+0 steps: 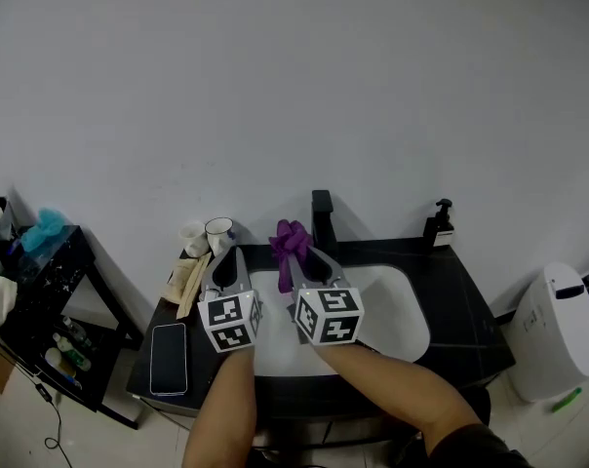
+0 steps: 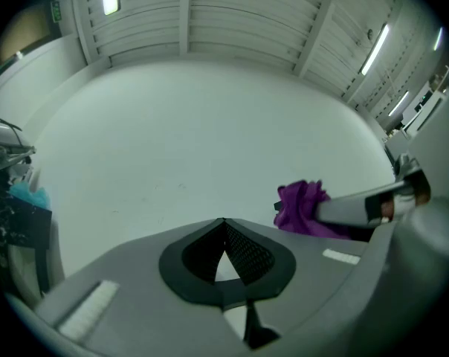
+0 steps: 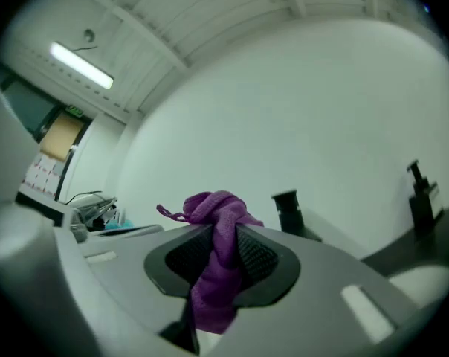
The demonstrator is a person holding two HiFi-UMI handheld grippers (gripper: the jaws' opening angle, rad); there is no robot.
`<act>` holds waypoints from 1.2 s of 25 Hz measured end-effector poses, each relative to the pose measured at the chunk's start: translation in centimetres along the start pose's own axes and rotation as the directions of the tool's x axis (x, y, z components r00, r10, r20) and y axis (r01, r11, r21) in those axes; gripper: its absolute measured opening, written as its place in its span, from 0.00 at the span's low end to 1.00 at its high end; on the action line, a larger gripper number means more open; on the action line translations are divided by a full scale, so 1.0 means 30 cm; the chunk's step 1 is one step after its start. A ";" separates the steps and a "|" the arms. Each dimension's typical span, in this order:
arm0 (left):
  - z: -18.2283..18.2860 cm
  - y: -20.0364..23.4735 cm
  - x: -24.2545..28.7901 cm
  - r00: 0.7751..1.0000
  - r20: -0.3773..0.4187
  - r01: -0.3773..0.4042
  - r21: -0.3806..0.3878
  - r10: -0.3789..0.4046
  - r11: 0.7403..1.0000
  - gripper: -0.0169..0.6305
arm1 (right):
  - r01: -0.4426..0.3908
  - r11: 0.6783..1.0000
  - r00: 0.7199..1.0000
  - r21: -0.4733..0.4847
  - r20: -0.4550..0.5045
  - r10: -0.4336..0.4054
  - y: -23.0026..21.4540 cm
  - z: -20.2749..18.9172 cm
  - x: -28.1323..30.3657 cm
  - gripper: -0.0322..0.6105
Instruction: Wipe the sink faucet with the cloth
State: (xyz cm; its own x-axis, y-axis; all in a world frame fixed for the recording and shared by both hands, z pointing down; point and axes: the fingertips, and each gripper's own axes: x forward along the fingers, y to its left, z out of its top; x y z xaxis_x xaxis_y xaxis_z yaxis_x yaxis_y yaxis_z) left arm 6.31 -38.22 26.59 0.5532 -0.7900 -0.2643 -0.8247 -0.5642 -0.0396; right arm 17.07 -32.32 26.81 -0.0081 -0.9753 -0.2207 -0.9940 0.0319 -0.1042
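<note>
My right gripper [image 1: 307, 257] is shut on a purple cloth [image 1: 291, 245], held up above the white sink [image 1: 402, 310] just left of the black faucet [image 1: 322, 218]. In the right gripper view the cloth [image 3: 217, 274] is bunched over the tips and hangs down between the jaws of that gripper [image 3: 218, 233]. There the faucet [image 3: 288, 211] stands a little ahead to the right, not touching the cloth. My left gripper [image 1: 226, 255] hovers beside the right one over the sink's left edge. It [image 2: 224, 224] is shut on nothing. The cloth [image 2: 302, 207] shows to its right.
A black soap bottle [image 1: 438, 226] stands on the black counter [image 1: 465, 305] at the back right. Two cups [image 1: 207, 237], wooden sticks [image 1: 189, 281] and a phone [image 1: 168, 359] lie left of the sink. A black shelf [image 1: 51, 291] stands at the left, a white bin [image 1: 556, 331] at the right.
</note>
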 end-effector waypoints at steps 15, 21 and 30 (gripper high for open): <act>-0.041 -0.215 0.005 0.978 -0.082 0.196 0.028 -0.193 0.980 0.05 | 0.040 0.873 0.999 -0.487 0.018 -0.036 -0.432 0.169 -0.270 0.20; -0.062 -0.270 0.005 0.975 -0.113 0.190 -0.001 -0.189 0.982 0.05 | 0.085 0.941 0.992 -0.326 -0.058 -0.110 -0.507 0.038 -0.279 0.20; -0.105 -0.267 0.012 0.971 -0.162 0.179 0.014 -0.174 0.984 0.05 | 0.096 0.946 0.988 -0.310 -0.085 -0.129 -0.540 0.039 -0.295 0.18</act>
State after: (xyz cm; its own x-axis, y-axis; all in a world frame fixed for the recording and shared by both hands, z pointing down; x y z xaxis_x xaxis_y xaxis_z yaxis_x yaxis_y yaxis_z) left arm 13.50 -34.75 29.86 0.7001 -0.7079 -0.0937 -0.7140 -0.6930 -0.0994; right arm 33.39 -23.94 29.31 0.1105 -0.9864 -0.1218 -0.9746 -0.1316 0.1812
